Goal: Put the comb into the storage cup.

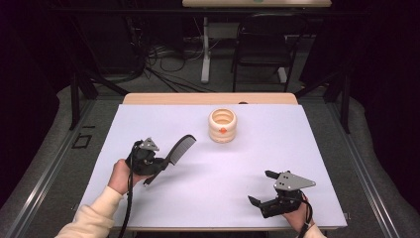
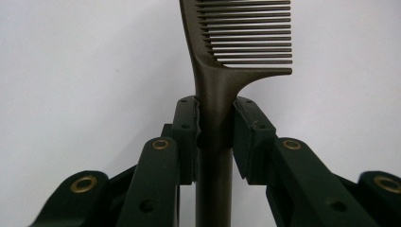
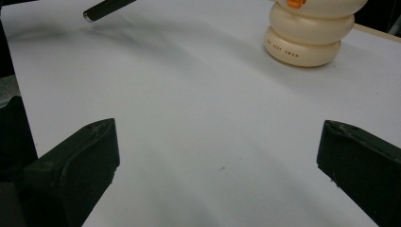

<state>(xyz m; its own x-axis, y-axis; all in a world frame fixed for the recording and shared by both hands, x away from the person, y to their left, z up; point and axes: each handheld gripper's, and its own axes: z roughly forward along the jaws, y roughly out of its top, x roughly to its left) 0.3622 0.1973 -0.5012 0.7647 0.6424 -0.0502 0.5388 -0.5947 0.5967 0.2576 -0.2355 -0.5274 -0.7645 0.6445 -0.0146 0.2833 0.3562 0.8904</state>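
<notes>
While the left gripper (image 1: 159, 164) sits at the near left of the white table (image 1: 237, 193), its jaws are clamped on the handle of a dark comb (image 1: 174, 151). Seen from the left gripper view, both pads press the handle of the comb (image 2: 215, 90) just below the teeth, which point to the right of that view. From the high view the comb slants up and away toward the far right, its toothed end raised off the table and its handle end low beside the left hand (image 1: 120, 176). At the near right, the right gripper (image 1: 263, 188) is held with its jaws spread wide and nothing between them. Far centre stands a cream ringed holder (image 1: 222, 125) with an orange mark, upright, well apart from both grippers; in the right gripper view the holder (image 3: 309, 35) carries small lettering I cannot read
</notes>
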